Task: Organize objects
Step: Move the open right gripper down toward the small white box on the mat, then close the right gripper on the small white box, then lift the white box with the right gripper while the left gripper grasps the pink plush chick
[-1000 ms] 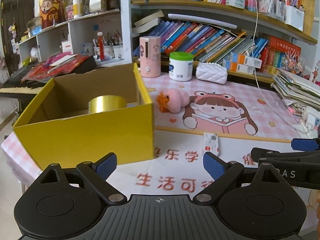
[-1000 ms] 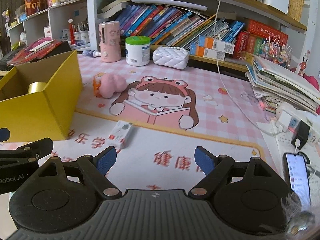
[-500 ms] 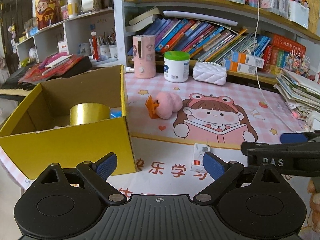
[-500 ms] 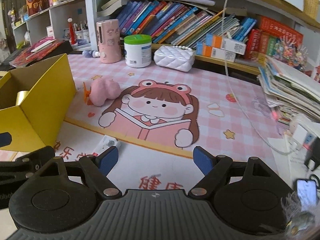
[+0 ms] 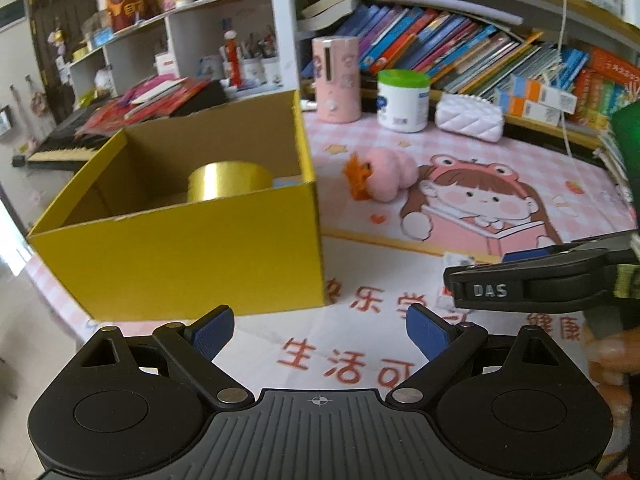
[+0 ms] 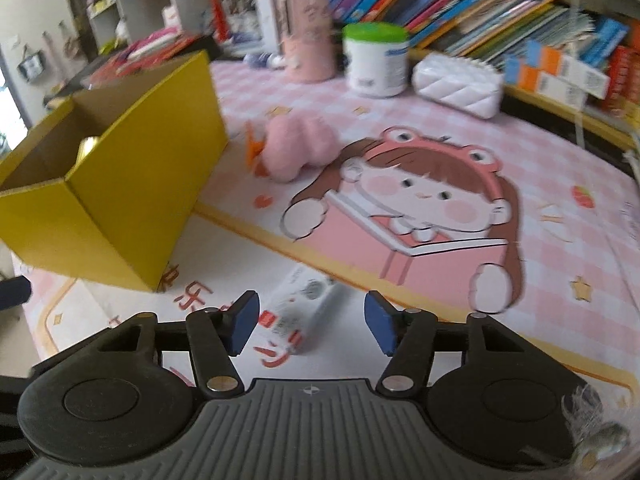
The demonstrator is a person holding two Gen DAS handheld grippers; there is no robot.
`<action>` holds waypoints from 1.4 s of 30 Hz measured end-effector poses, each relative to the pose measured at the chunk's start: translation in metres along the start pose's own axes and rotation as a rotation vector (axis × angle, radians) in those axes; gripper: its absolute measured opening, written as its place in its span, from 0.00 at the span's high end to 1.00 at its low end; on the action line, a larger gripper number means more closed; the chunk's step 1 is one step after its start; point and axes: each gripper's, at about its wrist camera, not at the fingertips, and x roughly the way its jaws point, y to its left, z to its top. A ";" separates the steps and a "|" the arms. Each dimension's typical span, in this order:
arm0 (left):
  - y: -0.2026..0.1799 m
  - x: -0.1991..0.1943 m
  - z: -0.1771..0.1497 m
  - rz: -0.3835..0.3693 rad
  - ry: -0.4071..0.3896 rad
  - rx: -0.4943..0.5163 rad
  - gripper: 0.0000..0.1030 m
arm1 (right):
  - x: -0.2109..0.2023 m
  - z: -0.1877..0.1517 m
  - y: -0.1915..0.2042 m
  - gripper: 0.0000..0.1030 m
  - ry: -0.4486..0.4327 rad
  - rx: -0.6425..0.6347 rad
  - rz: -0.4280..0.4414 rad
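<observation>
Nearest in the right wrist view, right tool [image 6: 310, 322] pointed down at a small white packet [image 6: 304, 304] lying flat on the counter [image 6: 440, 344], blue pads either side of it, jaws closing but not yet pressing; nothing gripped so far, as far as the blur allows. Packet set at a slant to the jaws, one end nearer the left pad, so worth squaring the wrist to the packet's long sides before the pads meet, and coming low enough to catch its thin edges rather than skating over the top. Probably light and flat, likely to slide on the smooth printed mat if only one pad touches first; best closed evenly and slowly. Left tool [image 5: 318, 334] held over the near edge of the counter, jaws standing wide, holding nothing, just in front of the yellow box [image 5: 180, 256]. Seen from that side, right tool's dark arm reaching in over the packet, most of it hidden behind the arm. Farther back, yellow box open-topped with a gold tape roll [image 5: 230, 180] inside, the likely place for the packet once lifted; clear the near wall before lowering. Beyond, pink plush toy [image 6: 296, 148] on the mat just beside the box, not boxed yet, then white jar [image 6: 378, 60] and quilted white pouch [image 6: 458, 84] against the bookshelf.
</observation>
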 end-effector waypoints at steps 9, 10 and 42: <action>0.000 -0.002 -0.003 0.014 0.006 0.008 0.08 | 0.021 -0.004 0.010 0.58 0.053 -0.065 0.006; 0.000 -0.003 -0.003 0.011 0.005 0.011 0.08 | 0.021 -0.004 0.011 0.59 0.050 -0.076 0.002; -0.087 0.030 0.046 -0.069 -0.114 0.080 0.09 | -0.038 -0.029 -0.106 0.73 -0.024 0.105 -0.184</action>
